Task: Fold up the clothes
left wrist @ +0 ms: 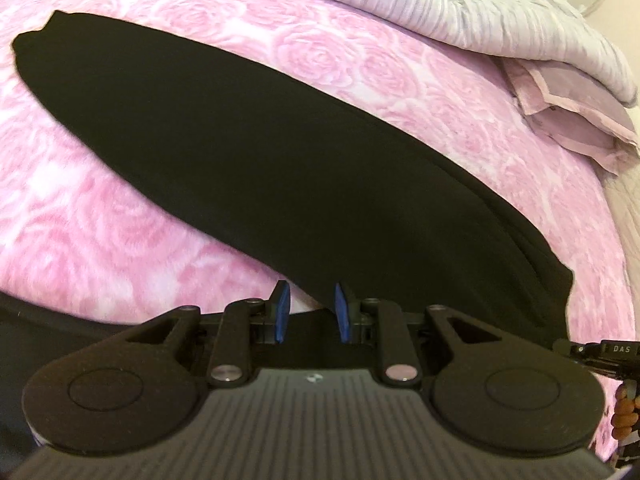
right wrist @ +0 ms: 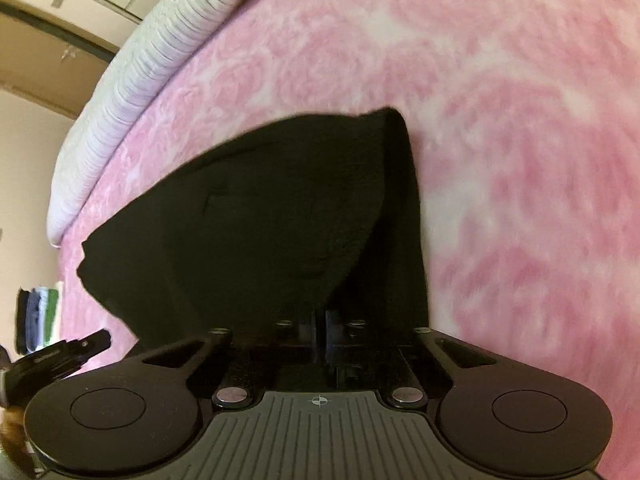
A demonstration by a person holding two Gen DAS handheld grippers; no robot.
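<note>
Black garment [left wrist: 240, 128] ahead of my left gripper [left wrist: 310, 312]: soft, limp, light; I'd take its near hem. Left jaws apart, empty; right gripper [right wrist: 320, 332] clenched on cloth.

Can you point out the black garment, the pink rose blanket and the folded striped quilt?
black garment [left wrist: 248, 136], left wrist view, its flat middle.
pink rose blanket [left wrist: 100, 216], left wrist view, bare patch.
striped quilt [left wrist: 460, 4], left wrist view, top fold.

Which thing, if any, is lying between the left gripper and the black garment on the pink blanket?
Nothing visible does. The left gripper sits right at the near edge of the black garment, its blue pads apart, with only the pink rose blanket beneath. The folded lilac bedding lies far behind the garment.
</note>
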